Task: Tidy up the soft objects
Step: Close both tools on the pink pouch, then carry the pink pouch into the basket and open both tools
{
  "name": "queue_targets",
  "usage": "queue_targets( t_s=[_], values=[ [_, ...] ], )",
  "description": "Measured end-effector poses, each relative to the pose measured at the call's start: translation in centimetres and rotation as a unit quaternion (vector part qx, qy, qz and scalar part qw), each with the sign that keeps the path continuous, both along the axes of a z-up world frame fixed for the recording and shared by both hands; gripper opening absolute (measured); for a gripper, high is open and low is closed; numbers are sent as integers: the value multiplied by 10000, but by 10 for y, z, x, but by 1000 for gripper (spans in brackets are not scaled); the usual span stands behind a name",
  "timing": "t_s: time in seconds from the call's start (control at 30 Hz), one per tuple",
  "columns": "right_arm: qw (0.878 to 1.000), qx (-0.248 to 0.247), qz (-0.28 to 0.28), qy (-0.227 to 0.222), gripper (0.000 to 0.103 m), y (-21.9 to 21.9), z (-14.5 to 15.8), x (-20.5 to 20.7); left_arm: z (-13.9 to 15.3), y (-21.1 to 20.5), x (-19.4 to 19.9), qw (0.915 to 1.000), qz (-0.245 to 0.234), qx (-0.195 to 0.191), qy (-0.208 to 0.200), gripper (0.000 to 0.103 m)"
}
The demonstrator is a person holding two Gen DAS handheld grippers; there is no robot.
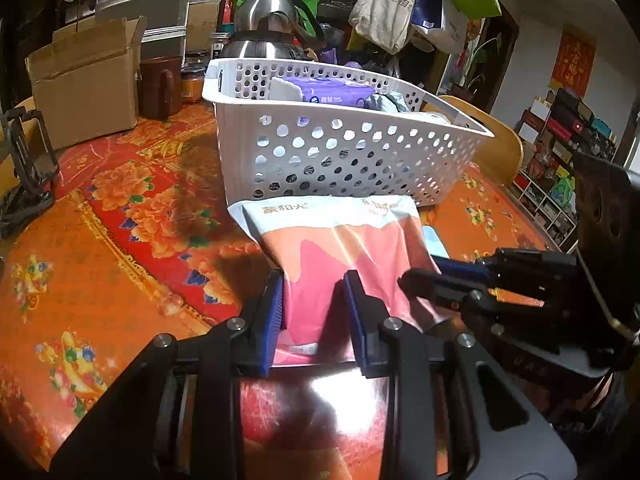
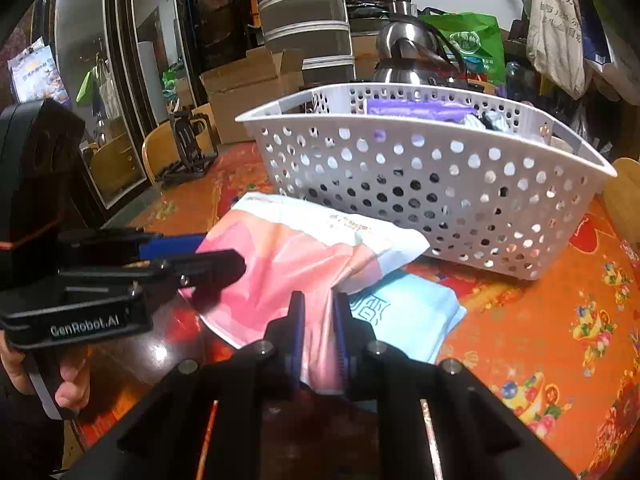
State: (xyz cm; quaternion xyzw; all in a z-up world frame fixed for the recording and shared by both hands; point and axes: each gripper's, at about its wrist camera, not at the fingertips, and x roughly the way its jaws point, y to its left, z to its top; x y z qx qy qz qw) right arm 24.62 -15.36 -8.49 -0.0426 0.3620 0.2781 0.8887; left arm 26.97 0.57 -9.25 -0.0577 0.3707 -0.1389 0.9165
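Note:
A soft pink and white pack [image 1: 340, 248] lies in front of a white perforated basket [image 1: 344, 148]; it also shows in the right wrist view [image 2: 288, 264]. My left gripper [image 1: 314, 304] is shut on the pack's near edge. My right gripper [image 2: 318, 320] is shut on the pack's right corner, and its fingers [image 1: 432, 284] show at the pack's right side. A light blue pack [image 2: 408, 312] lies under the pink one. The basket [image 2: 432, 184] holds a purple pack [image 2: 420, 108] and other soft items.
The table has an orange and red floral cloth [image 1: 120, 216]. A cardboard box [image 1: 88, 80], a brown mug [image 1: 160, 84], a steel kettle [image 1: 268, 20] and a black stand [image 1: 28, 160] sit at the back and left. Bags hang behind the basket.

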Motion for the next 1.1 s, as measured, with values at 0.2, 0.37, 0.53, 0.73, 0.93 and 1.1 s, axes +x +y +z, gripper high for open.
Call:
queue_targets(
  t_s=[0.2, 0.37, 0.53, 0.73, 0.93, 1.1],
  values=[
    [9997, -20, -14, -234, 13, -1, 16, -11, 14, 1, -14, 9998, 39, -41, -198, 27],
    [9988, -34, -67, -492, 13, -5, 34, -21, 35, -4, -26, 9989, 44, -18, -475, 27],
    [9961, -58, -109, -875, 10, -9, 65, -33, 68, -9, -37, 9967, 57, -3, -815, 27],
    [9930, -144, -162, -1165, 5, -12, 91, -35, 98, -13, -35, 9939, 139, -11, -1098, 24],
    [9905, -94, -265, -1350, 4, -21, 122, -20, 133, -21, -24, 9915, 114, 19, -1298, 21],
    [9883, -127, -333, -1482, 4, -26, 154, 4, 171, -31, -3, 9890, 85, 143, -1473, 21]
  ],
)
